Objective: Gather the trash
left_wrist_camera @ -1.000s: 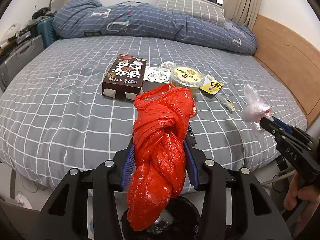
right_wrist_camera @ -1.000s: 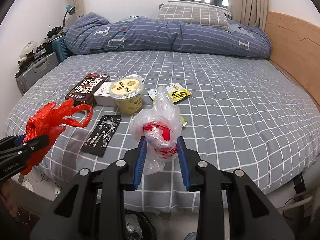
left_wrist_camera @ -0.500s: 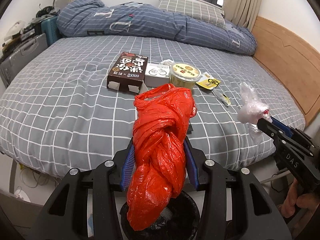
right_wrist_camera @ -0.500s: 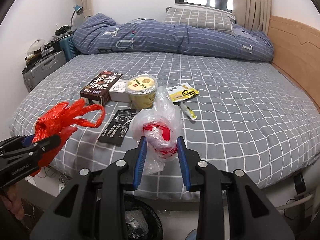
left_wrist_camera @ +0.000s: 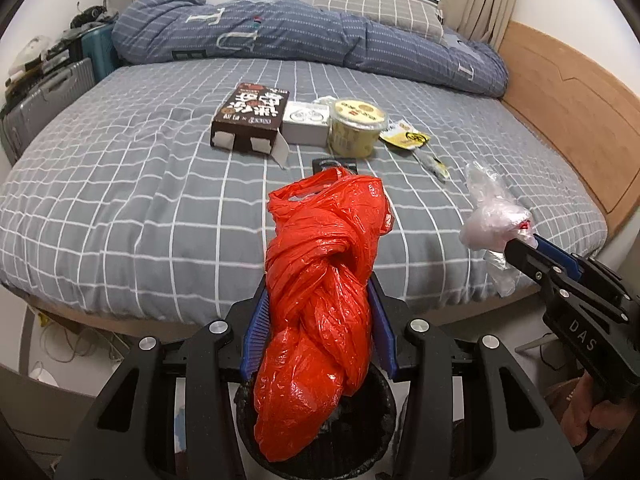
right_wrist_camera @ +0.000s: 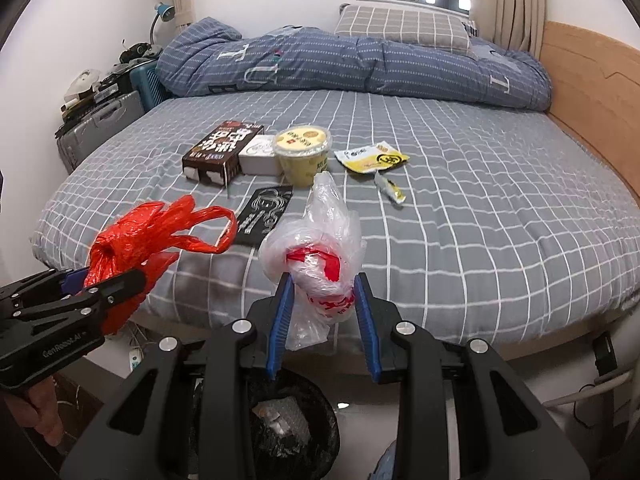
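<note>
Bed (left_wrist_camera: 120,200) with grey checked sheet fills the view ahead of both grippers; rolled blue striped duvet (right_wrist_camera: 360,64) and a checked pillow (right_wrist_camera: 404,26) at its far end, beyond everything else. Wooden bed frame (left_wrist_camera: 568,104) runs along the right side.

Black trash bin (left_wrist_camera: 380,412) sits on the floor directly below the left gripper, under its fingers; in the right wrist view the bin (right_wrist_camera: 316,412) is below and slightly left of the right gripper, some crumpled waste inside.

Left gripper (left_wrist_camera: 318,328): jaws clamped on a twisted red plastic bag (left_wrist_camera: 320,296), bag hanging down past the pads toward the bin mouth, handle loops sticking up ahead of the fingertips.

Right gripper (right_wrist_camera: 322,312): jaws clamped on a crumpled clear plastic bag (right_wrist_camera: 320,248) with red print, most of the bag standing up past the fingertips, a tail hanging below.

On the sheet, ahead of both grippers, well apart from them: dark brown carton (left_wrist_camera: 250,118) with white lettering, small white box (left_wrist_camera: 306,122) just right of it and touching, yellow lidded cup (left_wrist_camera: 356,126) next right. Black flat packet (right_wrist_camera: 264,214) lies nearer, between the carton and the left gripper. Yellow sachet (right_wrist_camera: 374,158) right of the cup, small torn wrapper (right_wrist_camera: 390,188) just nearer than the sachet.

A hand (left_wrist_camera: 592,412) grips the right gripper's handle.
</note>
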{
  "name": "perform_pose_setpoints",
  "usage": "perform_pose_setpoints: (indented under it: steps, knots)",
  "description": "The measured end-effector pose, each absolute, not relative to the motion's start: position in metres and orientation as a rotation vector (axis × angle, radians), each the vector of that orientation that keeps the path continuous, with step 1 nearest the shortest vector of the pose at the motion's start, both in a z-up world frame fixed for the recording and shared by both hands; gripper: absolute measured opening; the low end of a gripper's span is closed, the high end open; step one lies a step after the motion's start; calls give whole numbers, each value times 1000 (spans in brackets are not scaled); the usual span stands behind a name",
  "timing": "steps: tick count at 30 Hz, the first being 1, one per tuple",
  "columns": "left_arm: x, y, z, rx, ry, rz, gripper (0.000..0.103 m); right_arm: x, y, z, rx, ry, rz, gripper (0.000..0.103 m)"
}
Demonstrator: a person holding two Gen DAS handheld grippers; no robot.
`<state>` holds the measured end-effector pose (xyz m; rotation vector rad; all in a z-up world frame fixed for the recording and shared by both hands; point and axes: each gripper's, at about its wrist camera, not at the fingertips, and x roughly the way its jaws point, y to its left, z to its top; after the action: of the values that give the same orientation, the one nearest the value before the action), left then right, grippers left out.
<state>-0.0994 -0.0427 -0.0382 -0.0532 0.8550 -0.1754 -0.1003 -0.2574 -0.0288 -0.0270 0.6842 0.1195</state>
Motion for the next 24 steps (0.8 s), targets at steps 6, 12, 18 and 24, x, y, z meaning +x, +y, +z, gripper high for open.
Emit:
perform_pose_setpoints:
  steps: [6,12,18,24]
  knots:
    - [-112,-44,-43,-52,868,-174,44,-114,-254,-38,-29,709,129,30]
    - [-122,-41,-51,-58,894,-168,44,-124,-251,-47,-27,737,134,30]
    - [-132,-40,-59,-57,915,-164,44,-134,-248,-55,-30,763,140,30]
    - [-144,-39,-67,-58,943,-157,44,-142,-246,-63,-33,788,140,30]
